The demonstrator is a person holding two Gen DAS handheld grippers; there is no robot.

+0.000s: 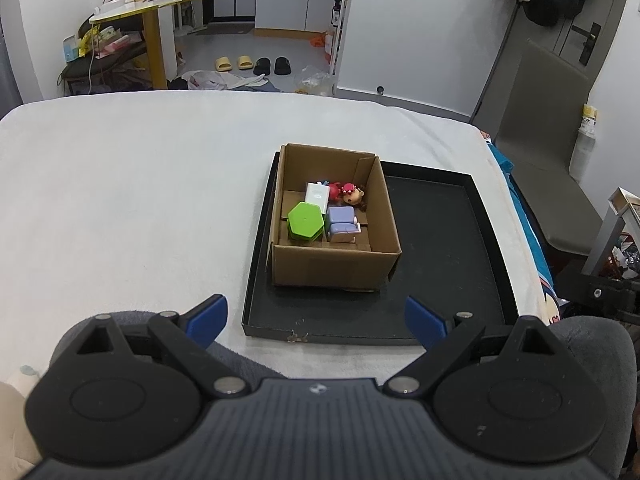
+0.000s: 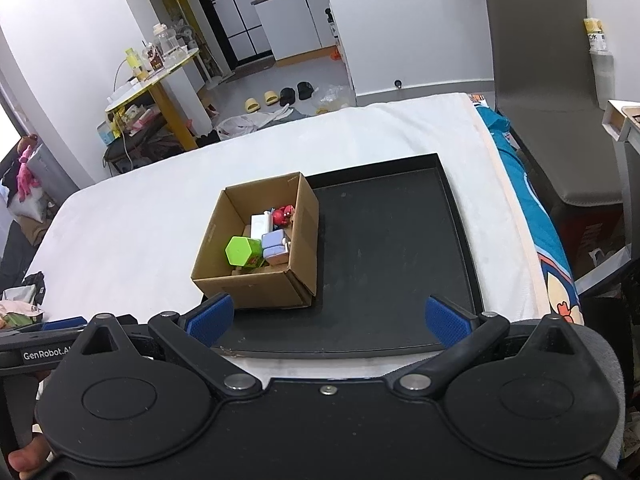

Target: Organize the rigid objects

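White-covered surface [image 1: 140,200], black shallow tray [image 1: 440,240] ahead of both hand-held grippers, open brown cardboard box [image 1: 336,268] on its left part, holding green hexagonal block [image 1: 306,221], lilac block [image 1: 341,224], white block [image 1: 317,195], red-capped doll [image 1: 353,194], left hand-held gripper [image 1: 316,320] and right hand-held gripper [image 2: 328,318] both spread wide, empty.

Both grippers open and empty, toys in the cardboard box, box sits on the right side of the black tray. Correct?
One error: the cardboard box sits on the left side of the black tray, not the right; the right wrist view shows bare tray to its right. The rest holds: left gripper and right gripper are open and empty, and the toys, such as the green hexagonal block, are in the box.
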